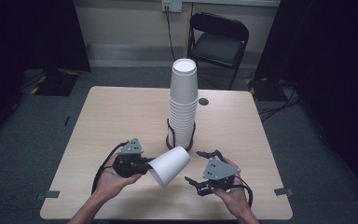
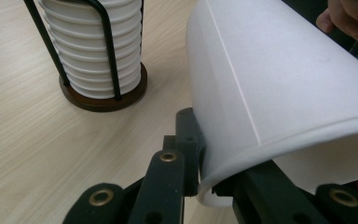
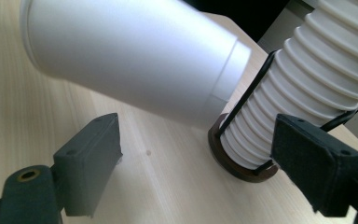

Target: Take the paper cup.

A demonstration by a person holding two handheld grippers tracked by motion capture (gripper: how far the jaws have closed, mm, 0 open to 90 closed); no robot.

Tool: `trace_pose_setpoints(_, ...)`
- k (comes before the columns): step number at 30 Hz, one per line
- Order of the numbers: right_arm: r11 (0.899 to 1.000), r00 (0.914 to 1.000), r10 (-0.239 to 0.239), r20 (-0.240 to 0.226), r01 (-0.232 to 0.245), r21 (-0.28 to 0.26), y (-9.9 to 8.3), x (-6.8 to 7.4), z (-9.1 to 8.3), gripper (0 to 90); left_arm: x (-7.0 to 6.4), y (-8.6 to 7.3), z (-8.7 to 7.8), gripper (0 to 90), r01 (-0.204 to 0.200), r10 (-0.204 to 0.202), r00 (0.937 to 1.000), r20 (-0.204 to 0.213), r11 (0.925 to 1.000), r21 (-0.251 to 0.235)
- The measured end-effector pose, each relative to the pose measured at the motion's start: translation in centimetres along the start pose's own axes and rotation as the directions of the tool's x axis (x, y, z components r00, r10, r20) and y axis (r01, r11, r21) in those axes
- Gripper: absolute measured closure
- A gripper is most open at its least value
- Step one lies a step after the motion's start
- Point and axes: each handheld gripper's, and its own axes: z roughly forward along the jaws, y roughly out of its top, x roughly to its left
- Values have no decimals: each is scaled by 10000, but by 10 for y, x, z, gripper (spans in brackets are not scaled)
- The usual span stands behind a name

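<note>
The white paper cup [image 1: 169, 165] hangs tilted above the desk [image 1: 112, 121] near its front edge, pinched by its rim in the left claw [image 1: 145, 164], closed end aimed up toward the stack of cups [image 1: 183, 105], likely so it can be turned and dropped onto that stack. The right claw [image 1: 196, 169] waits just beside it with jaws spread wide and empty, seemingly ready to steady the cup. The stack stands in a wire holder [image 1: 181, 140] near the desk's middle.
</note>
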Motion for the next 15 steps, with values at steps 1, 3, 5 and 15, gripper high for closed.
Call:
trace_pose_setpoints(1,10000,10000,0,0,0,0,0,0,0,145,0,1,0,847,-40,41,10000,-44,10000,57)
trace_pose_setpoints(3,9983,9984,-560,12,560,148,0,4,2,143,-1,1,3,847,12,-12,10000,-12,9999,102)
trace_pose_setpoints(5,9951,9954,-952,45,951,258,2,9,5,138,0,2,5,847,-8,10,10000,-59,9996,290)
trace_pose_setpoints(15,9674,9679,-2475,434,2444,663,6,18,9,131,-3,6,9,852,-307,294,9994,177,9965,772)
